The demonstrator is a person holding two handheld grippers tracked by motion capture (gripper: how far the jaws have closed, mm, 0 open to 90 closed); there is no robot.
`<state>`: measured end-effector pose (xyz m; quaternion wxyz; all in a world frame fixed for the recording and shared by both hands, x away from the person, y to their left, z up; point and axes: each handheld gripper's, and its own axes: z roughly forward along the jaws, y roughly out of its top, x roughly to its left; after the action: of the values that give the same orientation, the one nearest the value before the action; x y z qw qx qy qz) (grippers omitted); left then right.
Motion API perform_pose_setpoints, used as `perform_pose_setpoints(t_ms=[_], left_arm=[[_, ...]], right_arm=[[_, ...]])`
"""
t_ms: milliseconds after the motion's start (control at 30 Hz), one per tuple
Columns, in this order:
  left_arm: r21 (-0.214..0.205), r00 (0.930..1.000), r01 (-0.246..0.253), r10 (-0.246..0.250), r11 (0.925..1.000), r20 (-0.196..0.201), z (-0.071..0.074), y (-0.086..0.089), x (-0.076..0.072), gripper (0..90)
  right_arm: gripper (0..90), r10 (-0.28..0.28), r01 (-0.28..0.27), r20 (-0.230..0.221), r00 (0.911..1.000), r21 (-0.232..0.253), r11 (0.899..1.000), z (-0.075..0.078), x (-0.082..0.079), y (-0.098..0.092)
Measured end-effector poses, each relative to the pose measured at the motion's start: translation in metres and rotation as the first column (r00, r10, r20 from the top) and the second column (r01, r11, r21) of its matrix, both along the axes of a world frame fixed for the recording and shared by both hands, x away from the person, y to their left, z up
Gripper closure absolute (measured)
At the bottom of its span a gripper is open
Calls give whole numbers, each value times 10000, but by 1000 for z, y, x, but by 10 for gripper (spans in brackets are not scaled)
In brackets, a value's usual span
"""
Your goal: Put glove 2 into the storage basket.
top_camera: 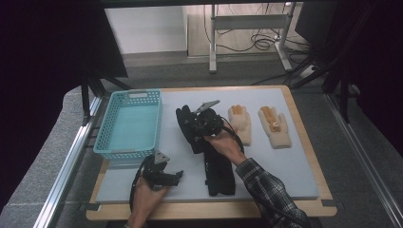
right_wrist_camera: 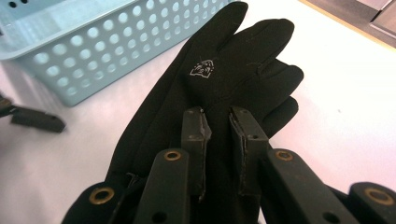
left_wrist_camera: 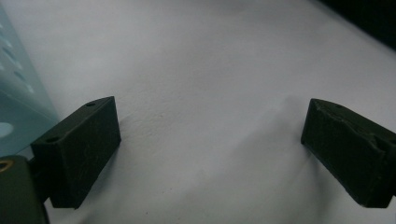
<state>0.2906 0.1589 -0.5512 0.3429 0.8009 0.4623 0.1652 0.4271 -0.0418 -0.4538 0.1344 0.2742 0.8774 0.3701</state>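
On the pale grey table mat (top_camera: 285, 166), the right gripper (right_wrist_camera: 223, 122) is clamped on a black glove (right_wrist_camera: 219, 79) — pinching its fabric near the middle, just beside the blue basket (top_camera: 129, 124). The left gripper (top_camera: 164, 176) rests near the front edge, jaws wide apart — another black glove (top_camera: 219, 171) and two tan gloves (top_camera: 259, 124) lie farther off.

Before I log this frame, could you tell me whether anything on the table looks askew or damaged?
Nothing is spilled. The black glove pinched in the right gripper hangs partly lifted, while a second black glove lies flat. The right gripper's pads look chipped at the edges. The blue basket and tan gloves sit straight.
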Motion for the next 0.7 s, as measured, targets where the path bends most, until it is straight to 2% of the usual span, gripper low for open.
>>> perform_pose_setpoints(t_ms=[133,433,467,533,567,600,700], left_arm=[[-13,10000,-4,4,10000,3,0,0,0,48],[-28,10000,-23,23,10000,15,0,0,0,48],[-28,10000,-23,23,10000,15,0,0,0,49],[-24,10000,-21,21,10000,17,0,0,0,49],[-24,10000,-21,21,10000,17,0,0,0,48],[-20,10000,-18,18,10000,12,0,0,0,49],[-26,10000,-27,27,10000,10,0,0,0,49]], right_arm=[[758,14,-14,12,10000,151,9999,5,-13,-13],[755,-175,174,14,9998,569,9982,17,-57,-55],[755,-175,174,14,9998,569,9982,17,-57,-55],[753,-277,283,-103,9996,625,9976,16,-71,-66],[753,-277,283,-103,9996,625,9976,16,-71,-66],[752,-324,335,-201,9993,595,9977,13,-82,-74],[750,-420,436,-332,9986,498,9978,6,-93,-80]])
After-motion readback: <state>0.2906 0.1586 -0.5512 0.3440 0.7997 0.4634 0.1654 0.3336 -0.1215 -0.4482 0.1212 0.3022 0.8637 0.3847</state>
